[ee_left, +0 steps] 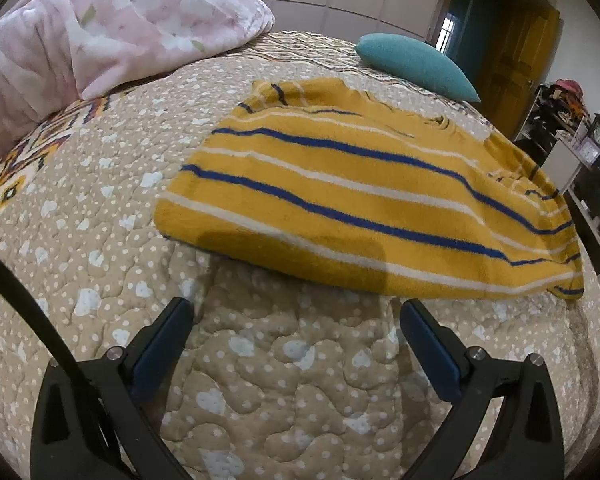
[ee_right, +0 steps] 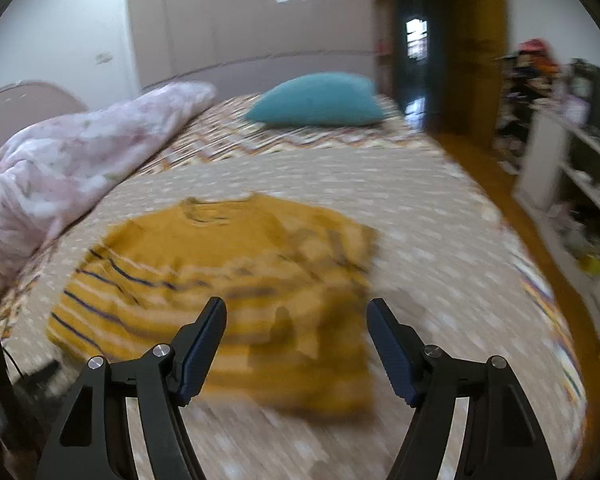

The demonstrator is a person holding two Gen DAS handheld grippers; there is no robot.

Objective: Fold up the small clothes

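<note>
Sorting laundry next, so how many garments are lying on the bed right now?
1: a mustard-yellow knitted top with blue and white stripes, spread on the beige dotted quilt ahead of both grippers. Others may lie out of view.

No text, label, brand or number can be read anywhere.

The small garment (ee_left: 364,196) is mustard yellow, crossed by thin white stripes and bolder dark blue ones; in the blurred right wrist view its upper part at 12 o'clock reads as plain mustard. The bed's quilt (ee_left: 100,216) is beige with white dots and pale blotches, bordered toward 9 o'clock by an orange, white and dark zigzag pattern. The blanket (ee_left: 100,28) at 10 o'clock is soft pink with white flowers. The pillow (ee_left: 416,65) at 1 o'clock is teal. Each hand-held gripper (ee_left: 296,312) is black with dark blue pads (ee_left: 160,348).
</note>
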